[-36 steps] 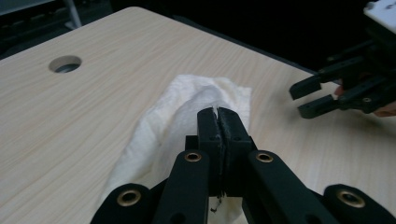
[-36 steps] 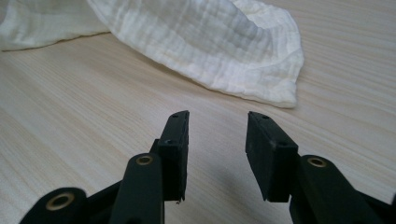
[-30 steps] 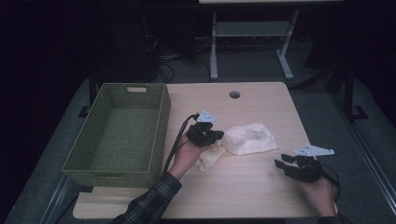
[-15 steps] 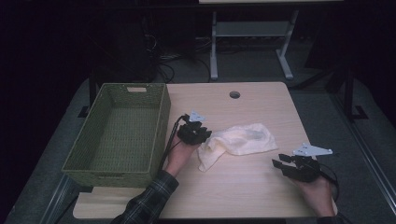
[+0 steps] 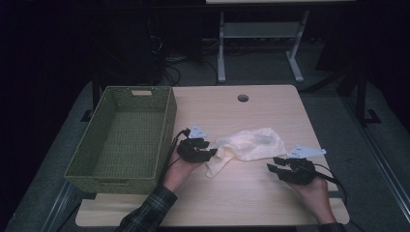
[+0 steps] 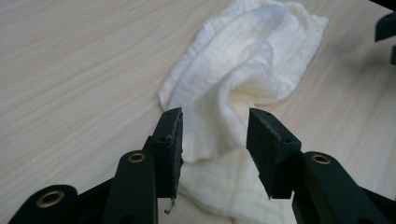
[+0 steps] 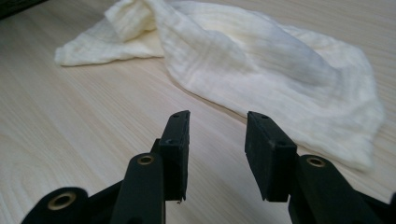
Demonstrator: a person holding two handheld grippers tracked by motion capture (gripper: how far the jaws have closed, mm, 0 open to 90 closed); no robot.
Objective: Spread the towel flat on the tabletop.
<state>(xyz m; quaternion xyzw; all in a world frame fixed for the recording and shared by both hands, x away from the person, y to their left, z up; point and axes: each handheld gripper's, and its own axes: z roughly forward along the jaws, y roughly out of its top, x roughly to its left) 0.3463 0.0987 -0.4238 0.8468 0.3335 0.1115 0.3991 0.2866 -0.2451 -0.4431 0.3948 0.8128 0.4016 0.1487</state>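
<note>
Left gripper (image 6: pixel 215 140) open w/ jaws straddling cream cloth (image 6: pixel 243 70); right gripper (image 7: pixel 217 140) open, empty, nr cloth.

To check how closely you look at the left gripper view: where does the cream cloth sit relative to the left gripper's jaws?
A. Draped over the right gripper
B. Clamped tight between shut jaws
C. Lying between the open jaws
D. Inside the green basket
C: the left gripper has its jaws apart, with a fold of the cream cloth on the table between them.

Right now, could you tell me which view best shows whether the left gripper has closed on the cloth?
The left gripper view: its jaws stand apart, with a fold of the cream cloth between them. The high view shows the left gripper at the cloth's edge, too small to judge. The right gripper view shows the cloth spread on the table.
</note>
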